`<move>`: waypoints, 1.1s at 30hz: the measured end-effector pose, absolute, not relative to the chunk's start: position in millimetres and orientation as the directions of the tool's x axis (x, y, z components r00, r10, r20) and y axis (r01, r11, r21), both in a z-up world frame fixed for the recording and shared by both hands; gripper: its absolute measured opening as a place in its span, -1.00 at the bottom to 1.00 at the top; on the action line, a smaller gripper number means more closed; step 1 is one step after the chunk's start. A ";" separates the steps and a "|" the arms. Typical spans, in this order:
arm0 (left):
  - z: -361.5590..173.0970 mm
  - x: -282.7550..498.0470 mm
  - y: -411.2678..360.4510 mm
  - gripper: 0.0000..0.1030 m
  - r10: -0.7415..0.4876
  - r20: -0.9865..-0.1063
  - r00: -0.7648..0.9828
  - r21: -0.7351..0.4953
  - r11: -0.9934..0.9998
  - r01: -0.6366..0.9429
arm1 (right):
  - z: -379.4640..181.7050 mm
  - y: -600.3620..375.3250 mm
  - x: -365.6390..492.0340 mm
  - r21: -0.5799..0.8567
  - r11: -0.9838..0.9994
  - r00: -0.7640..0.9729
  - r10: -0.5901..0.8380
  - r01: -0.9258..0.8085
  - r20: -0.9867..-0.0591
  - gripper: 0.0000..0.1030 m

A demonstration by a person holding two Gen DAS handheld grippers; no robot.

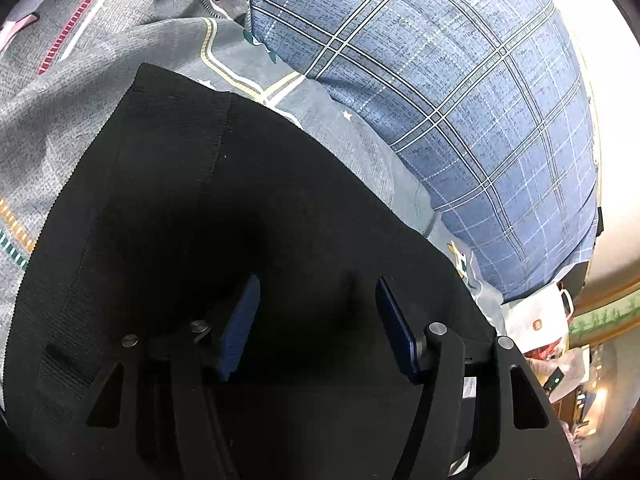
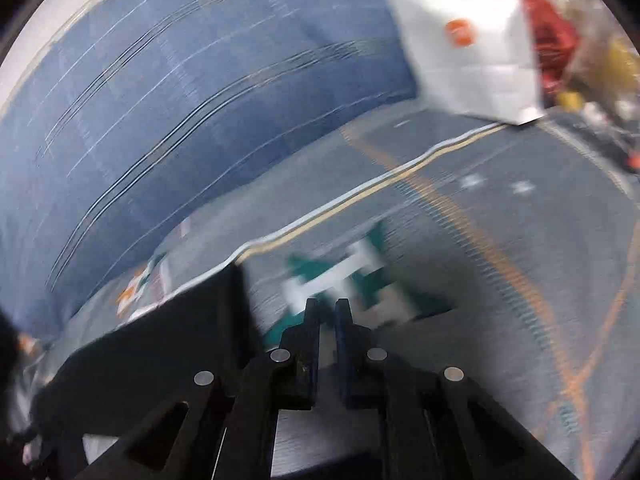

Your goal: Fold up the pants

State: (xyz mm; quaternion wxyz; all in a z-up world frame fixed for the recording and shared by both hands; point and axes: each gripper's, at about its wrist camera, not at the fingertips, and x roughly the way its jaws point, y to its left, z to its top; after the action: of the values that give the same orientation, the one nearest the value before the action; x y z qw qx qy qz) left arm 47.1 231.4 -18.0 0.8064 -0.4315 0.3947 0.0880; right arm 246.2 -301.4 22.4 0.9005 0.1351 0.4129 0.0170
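Bed cover (image 1: 80, 120): A grey cover with coloured lines and small stars is spread out flat. Everything else is laid on it. It is seen in both views, but it is blurred in the right wrist view.

Blue pillow (image 1: 460, 100): A big blue checked pillow is set on the cover, at the far side. It is seen just past the pants in the left wrist view.

Pants (image 1: 180, 200): Black pants are laid flat on the cover, close to the left camera. A long seam is seen running down the cloth. In the right wrist view a black edge of cloth (image 2: 180, 320) is seen low on the left, beside the gripper.

White bag (image 2: 464, 36): A white bag with an orange mark is placed at the far edge of the cover. Red and yellow things are piled beside it, too blurred to be told apart.

Left gripper (image 1: 318, 320): It is held above the pants, with black cloth behind both blue pads. The jaws are set about half open. No cloth is pinched between them. Whether the tips are touching the pants cannot be told.

Right gripper (image 2: 328, 308): The jaws are closed almost all the way, with only a thin gap left. Nothing is seen held between them. It is pointed down at the cover, over a green and white shape, just beside the black cloth.
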 end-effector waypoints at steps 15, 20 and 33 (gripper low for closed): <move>-16.7 49.9 228.7 0.29 -0.202 -0.710 0.674 -0.631 0.608 -0.482 | 10.9 -281.3 336.7 0.520 0.854 0.375 0.494 -0.038 -0.784 -0.51; -16.1 49.6 227.5 0.29 -0.200 -0.711 0.674 -0.629 0.609 -0.482 | 8.6 -271.2 339.6 0.486 0.868 0.339 0.490 -0.105 -0.803 -0.53; 6.0 36.8 227.2 0.29 -0.196 -0.652 0.732 -0.649 0.644 -0.406 | 34.7 -260.0 273.3 0.417 0.895 0.554 0.430 -0.158 -0.713 -0.96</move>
State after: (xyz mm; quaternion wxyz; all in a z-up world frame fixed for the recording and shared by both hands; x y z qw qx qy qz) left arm 36.8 227.2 6.0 0.8320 -0.4172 0.3603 0.0631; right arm 273.3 -260.0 34.7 0.8678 0.1543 0.4407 0.1696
